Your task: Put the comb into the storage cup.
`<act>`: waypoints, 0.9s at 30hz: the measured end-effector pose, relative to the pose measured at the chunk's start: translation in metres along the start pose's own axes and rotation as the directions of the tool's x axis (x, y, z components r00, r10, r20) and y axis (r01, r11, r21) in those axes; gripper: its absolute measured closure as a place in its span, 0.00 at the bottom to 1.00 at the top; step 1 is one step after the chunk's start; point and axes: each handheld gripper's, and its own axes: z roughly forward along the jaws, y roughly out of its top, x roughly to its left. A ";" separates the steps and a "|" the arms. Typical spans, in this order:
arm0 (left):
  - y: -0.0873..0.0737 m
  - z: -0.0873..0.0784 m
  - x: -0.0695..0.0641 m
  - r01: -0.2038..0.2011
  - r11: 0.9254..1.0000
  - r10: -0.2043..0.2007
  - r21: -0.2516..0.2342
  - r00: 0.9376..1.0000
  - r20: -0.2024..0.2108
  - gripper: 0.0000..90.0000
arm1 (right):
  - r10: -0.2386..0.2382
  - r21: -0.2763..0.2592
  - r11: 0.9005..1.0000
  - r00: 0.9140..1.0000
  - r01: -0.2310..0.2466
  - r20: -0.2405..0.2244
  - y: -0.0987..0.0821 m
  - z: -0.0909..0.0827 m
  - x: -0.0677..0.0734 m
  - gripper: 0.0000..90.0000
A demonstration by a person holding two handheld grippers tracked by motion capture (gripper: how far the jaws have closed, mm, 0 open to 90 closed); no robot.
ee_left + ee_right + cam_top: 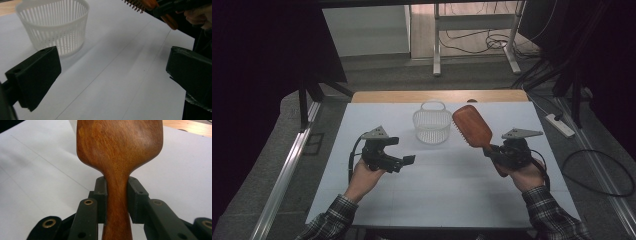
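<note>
Hairbrush handle sits clamped in your right gripper, head beside the white basket; your left gripper gapes wide, holding nothing.

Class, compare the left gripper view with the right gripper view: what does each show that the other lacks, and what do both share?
Left gripper view alone: the white basket, the brush's bristles, and the left gripper with jaws wide apart and nothing between them. Right gripper view alone: the brush's smooth wooden back and the right gripper clamped on its neck. Both share the brush and the white table.
</note>
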 end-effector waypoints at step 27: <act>0.028 0.042 -0.001 0.039 0.999 -0.035 -0.038 0.993 0.114 0.00 | -0.069 -0.042 0.997 0.995 0.066 -0.074 -0.003 0.004 0.035 0.80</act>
